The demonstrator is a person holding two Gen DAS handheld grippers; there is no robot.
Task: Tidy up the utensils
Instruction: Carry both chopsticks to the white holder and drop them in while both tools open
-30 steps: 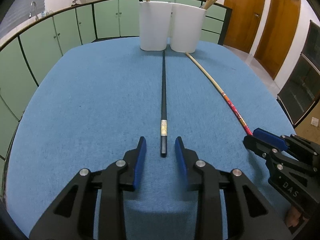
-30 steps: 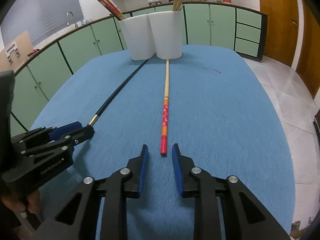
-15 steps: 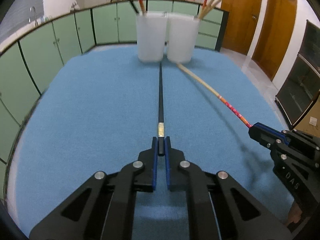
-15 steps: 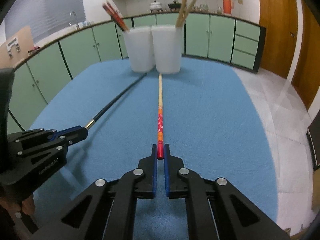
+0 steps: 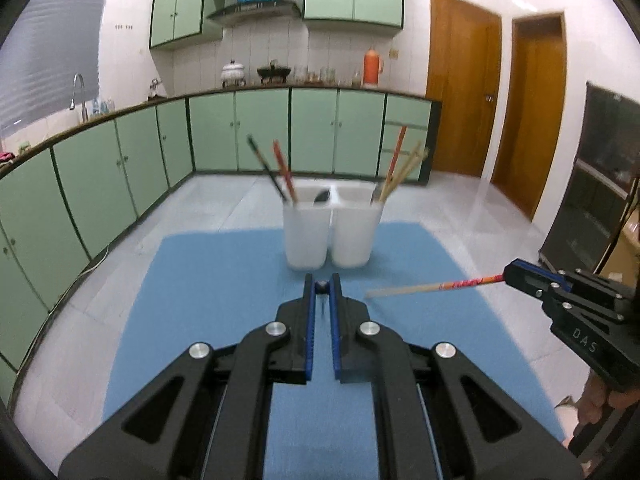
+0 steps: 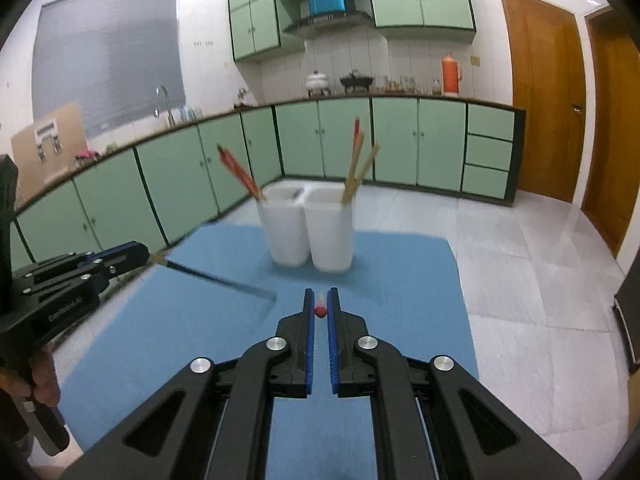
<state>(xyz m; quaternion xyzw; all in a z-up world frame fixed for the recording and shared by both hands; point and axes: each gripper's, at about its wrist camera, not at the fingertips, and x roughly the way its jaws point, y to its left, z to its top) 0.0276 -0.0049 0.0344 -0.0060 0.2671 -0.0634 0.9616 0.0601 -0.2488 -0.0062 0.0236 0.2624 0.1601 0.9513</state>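
Two white cups (image 5: 306, 236) (image 5: 354, 236) stand side by side at the far end of the blue mat (image 5: 224, 288). The left cup holds a black and a red chopstick, the right cup several wooden ones. My left gripper (image 5: 321, 280) is shut on the end of a black chopstick (image 6: 216, 278), lifted off the mat and pointing toward the cups. My right gripper (image 6: 320, 296) is shut on the red end of a wooden chopstick (image 5: 432, 287), also in the air. Each gripper shows in the other's view: the right gripper (image 5: 510, 276) and the left gripper (image 6: 142, 256).
The blue mat ends just behind the white cups (image 6: 286, 232) (image 6: 330, 236), with tiled floor (image 6: 500, 272) beyond. Green cabinets (image 5: 260, 132) run along the back and left. Wooden doors (image 5: 460, 92) stand at the right. A person's hand (image 6: 40, 380) holds the left gripper's handle.
Both grippers closed on the chopstick ends lying on the mat, then rose with them. The chopsticks now hang in the air, and the cups sit lower in both views.
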